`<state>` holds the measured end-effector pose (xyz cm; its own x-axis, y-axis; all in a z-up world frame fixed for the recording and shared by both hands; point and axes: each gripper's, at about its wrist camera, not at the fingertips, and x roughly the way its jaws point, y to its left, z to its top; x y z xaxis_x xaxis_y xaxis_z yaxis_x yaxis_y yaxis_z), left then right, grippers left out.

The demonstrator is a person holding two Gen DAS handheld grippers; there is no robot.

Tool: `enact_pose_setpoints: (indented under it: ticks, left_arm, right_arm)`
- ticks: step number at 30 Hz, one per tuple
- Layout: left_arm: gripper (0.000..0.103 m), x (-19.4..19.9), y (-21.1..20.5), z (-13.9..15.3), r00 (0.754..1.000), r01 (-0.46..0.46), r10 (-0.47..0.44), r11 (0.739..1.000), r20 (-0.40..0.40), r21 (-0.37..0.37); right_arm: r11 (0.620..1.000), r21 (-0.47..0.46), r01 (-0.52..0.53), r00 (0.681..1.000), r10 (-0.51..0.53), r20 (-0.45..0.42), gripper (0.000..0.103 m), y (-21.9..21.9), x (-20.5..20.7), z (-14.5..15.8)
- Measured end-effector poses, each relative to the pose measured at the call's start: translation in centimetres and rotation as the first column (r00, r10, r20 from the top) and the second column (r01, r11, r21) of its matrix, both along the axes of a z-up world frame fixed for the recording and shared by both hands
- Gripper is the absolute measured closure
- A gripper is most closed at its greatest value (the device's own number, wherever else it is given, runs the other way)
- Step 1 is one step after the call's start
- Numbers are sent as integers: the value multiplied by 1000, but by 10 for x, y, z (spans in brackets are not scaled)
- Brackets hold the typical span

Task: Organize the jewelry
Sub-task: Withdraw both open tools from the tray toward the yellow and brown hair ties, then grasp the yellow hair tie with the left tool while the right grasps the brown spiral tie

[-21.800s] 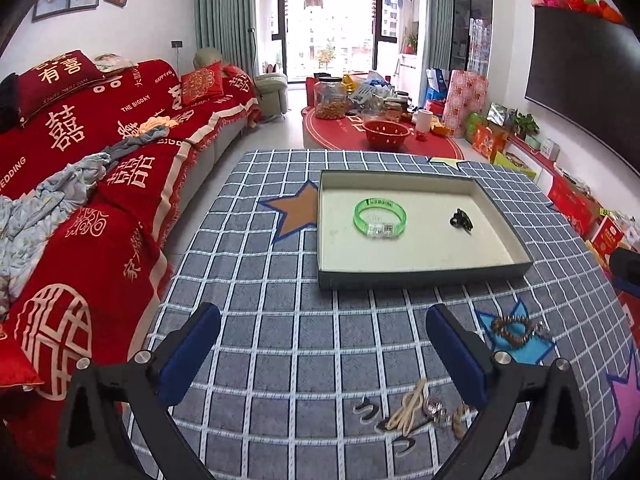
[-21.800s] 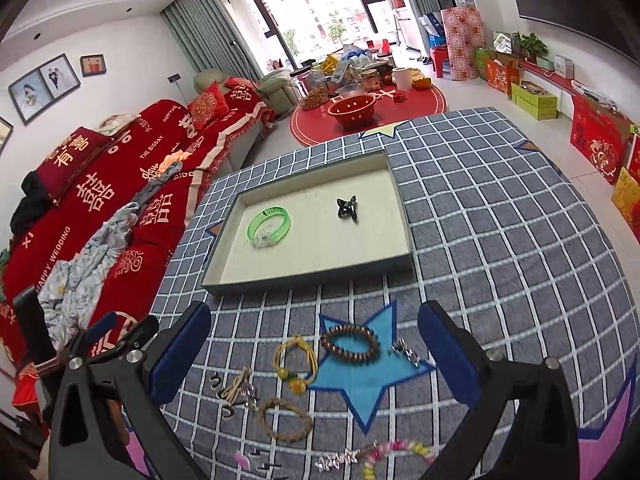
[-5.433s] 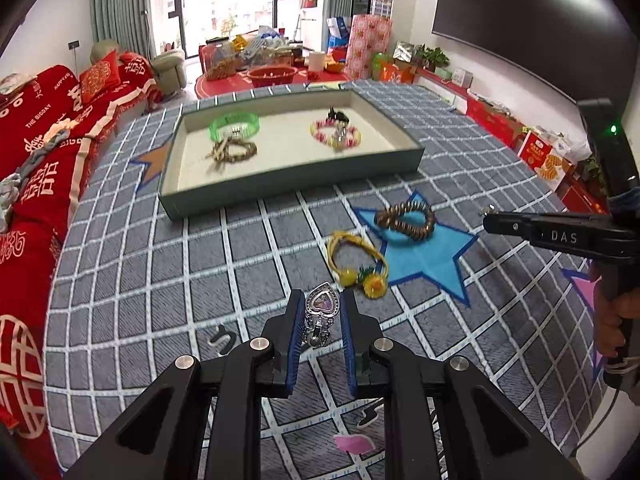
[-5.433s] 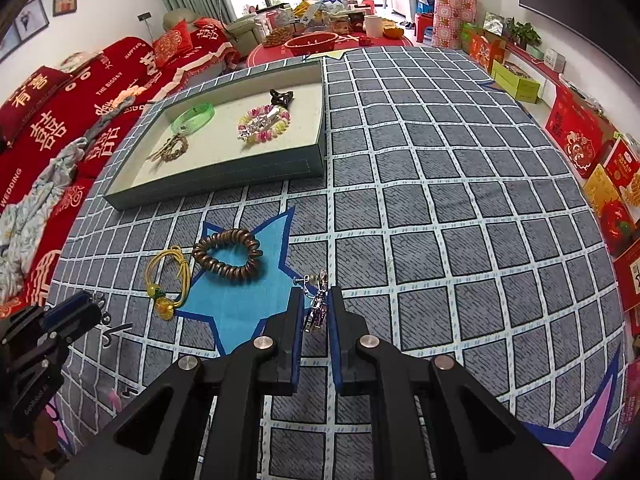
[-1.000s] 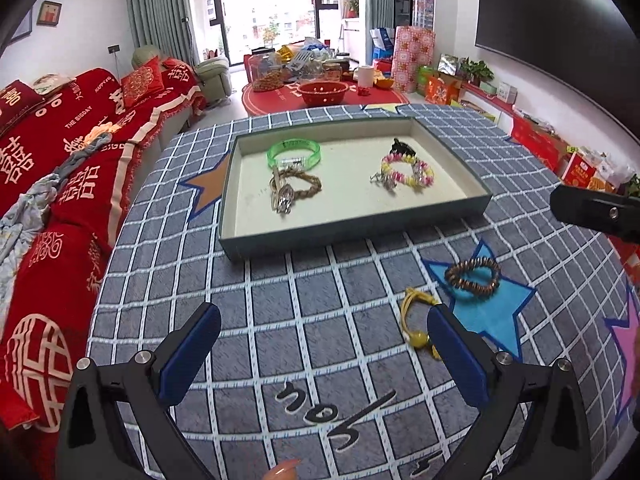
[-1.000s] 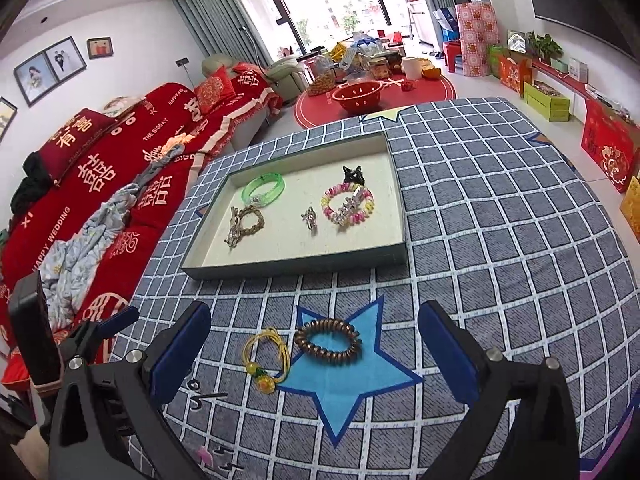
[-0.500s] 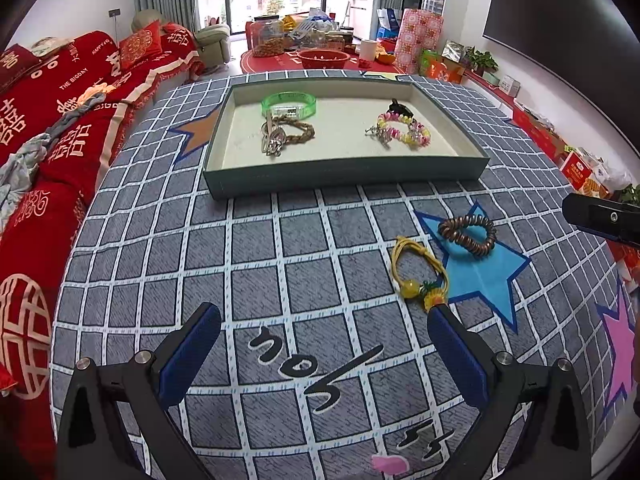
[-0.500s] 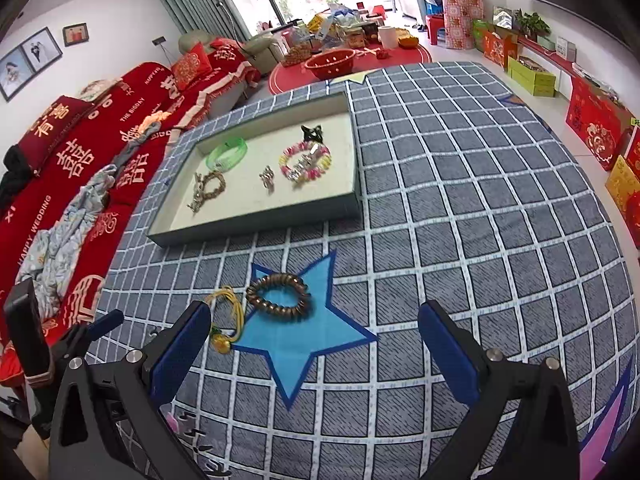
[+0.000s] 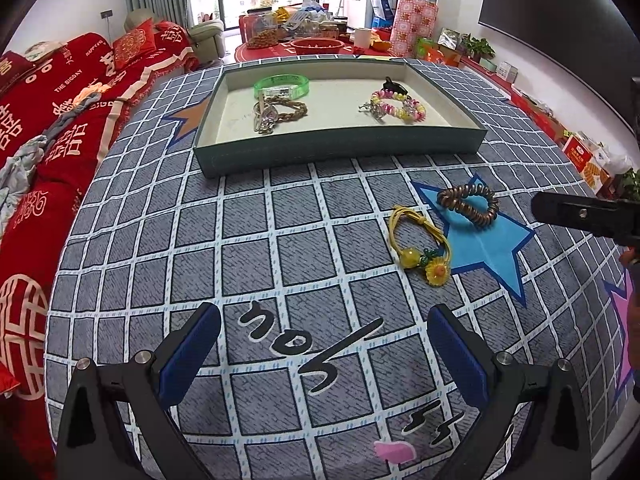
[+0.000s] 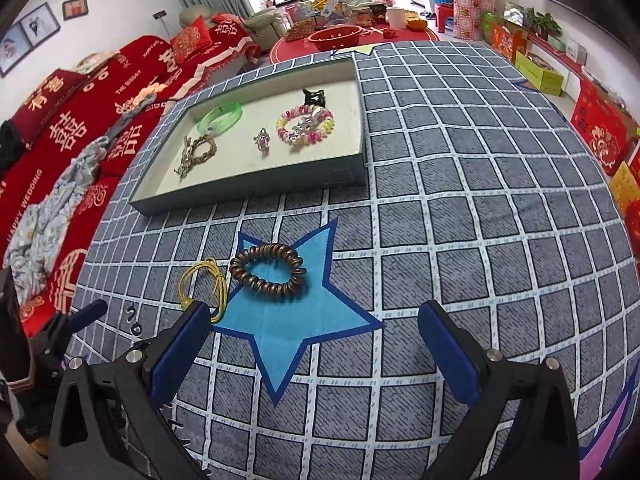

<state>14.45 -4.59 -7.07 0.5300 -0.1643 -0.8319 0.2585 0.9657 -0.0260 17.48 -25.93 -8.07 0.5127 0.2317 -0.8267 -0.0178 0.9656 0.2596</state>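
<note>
A: Brown coil bracelet (image 10: 268, 271) and yellow cord bracelet (image 9: 420, 240) sit on the cloth, outside the tray (image 9: 340, 150).
B: Claws?
A: Left gripper (image 9: 322, 354) wide, empty. Right gripper (image 10: 314, 342) wide, empty, just short of the coil, probably lining up on it.
B: Tray holds the rest?
A: Yes, sorted pieces lie there apart.

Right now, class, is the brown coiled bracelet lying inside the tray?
No, the brown coiled bracelet lies on the blue star of the tablecloth, outside the tray.
</note>
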Motion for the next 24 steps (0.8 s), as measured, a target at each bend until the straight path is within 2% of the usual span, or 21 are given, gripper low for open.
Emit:
enact_pose_setpoints:
  ticks: [5,9,16,18,24]
  left_arm:
    - [0,10,-4,-1,1000,-18,18,1000,-7,-3]
    - [0,21,-7,0,1000,-25,25,1000,-8,-4]
    - [0,39,-16,-3,1000,-12,12,1000,-11,1]
    - [0,45,-18,-7,1000,-8,8,1000,-20,1]
    - [0,58,-24,-13,1000,13,-13,1000,-29,15]
  right_arm:
    - [998,-65,-23,1000,24,12,3,8,7,-1]
    - [997,-66,-29,1000,29,8,9,5,14,-2]
    - [996,-78,-45,999,45,-5,14,5,24,-8]
    - [995,-85,-58,998,57,-8,24,7,26,-11]
    - [993,-87,-81,997,80,-21,36,9,34,-21]
